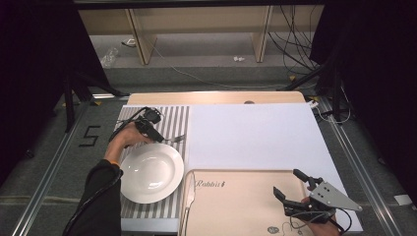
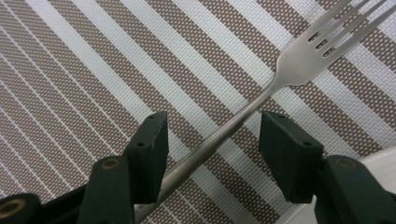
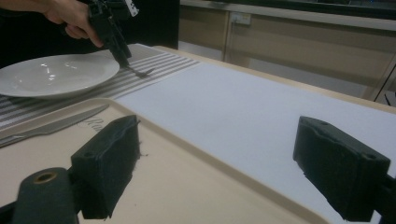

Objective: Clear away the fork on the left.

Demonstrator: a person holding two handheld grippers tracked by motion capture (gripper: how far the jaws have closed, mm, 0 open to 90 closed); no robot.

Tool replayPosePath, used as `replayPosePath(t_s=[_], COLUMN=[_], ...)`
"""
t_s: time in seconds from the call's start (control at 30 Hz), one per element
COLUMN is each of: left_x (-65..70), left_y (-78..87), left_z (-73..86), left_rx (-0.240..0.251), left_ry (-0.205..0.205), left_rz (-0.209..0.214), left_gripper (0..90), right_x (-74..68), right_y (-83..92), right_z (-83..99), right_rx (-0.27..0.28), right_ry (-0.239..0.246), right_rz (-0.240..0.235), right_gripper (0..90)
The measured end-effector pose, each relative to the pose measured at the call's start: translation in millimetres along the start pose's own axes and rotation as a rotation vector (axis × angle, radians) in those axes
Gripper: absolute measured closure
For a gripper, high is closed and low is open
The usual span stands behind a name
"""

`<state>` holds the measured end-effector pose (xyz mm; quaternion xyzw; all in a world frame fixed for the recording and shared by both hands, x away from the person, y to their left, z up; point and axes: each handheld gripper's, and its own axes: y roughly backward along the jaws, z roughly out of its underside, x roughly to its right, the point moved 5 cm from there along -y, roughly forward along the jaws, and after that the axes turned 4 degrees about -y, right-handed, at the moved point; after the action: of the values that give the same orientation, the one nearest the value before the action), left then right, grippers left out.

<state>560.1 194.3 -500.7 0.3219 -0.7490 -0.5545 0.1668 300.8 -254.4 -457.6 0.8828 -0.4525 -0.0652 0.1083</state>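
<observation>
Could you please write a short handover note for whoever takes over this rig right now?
Left gripper: jaws open astride the fork handle, one pad near it, no grip visible yet.
Right gripper: open, holding nothing, over the beige tray.
Things: the fork lies on the striped placemat just beyond the white plate; a knife lies on the tray's left edge.
Done: left gripper lined up on the fork.
Left: probably close on the handle and lift the fork.
</observation>
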Motion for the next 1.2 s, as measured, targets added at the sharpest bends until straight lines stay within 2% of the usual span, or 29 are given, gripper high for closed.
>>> replayPosePath(t_s=[0.1, 0.33, 0.43, 0.83, 0.93, 1.2], left_x=[2.2, 4.6, 4.1, 2.5, 2.4, 2.9], left_y=[-1.9, -7.3, -7.9, -9.1, -8.8, -8.3], left_z=[-0.1, 1.1, 0.7, -0.5, -0.2, -0.2], left_rx=[-0.017, -0.051, -0.042, -0.062, -0.063, -0.061], left_ry=[-0.020, -0.032, -0.019, 0.010, 0.022, 0.017], left_rz=[0.007, 0.015, 0.022, 0.043, 0.069, 0.083], left_gripper=[47.2, 52.2, 54.5, 55.4, 59.9, 64.9], right_x=[0.3, -0.4, -0.2, -1.3, -1.4, -1.3], right_y=[0.2, -0.1, 0.2, 0.3, 0.3, 0.8], right_z=[-0.3, -0.4, -0.5, -0.6, -0.6, -0.7], right_rx=[0.003, 0.003, 0.003, 0.001, 0.003, 0.003], right_ry=[0.000, 0.000, 0.001, 0.001, 0.003, 0.003], right_rz=[-0.001, -0.001, -0.001, -0.005, -0.004, -0.005], right_gripper=[15.7, 15.7, 15.7, 15.7, 15.7, 15.8])
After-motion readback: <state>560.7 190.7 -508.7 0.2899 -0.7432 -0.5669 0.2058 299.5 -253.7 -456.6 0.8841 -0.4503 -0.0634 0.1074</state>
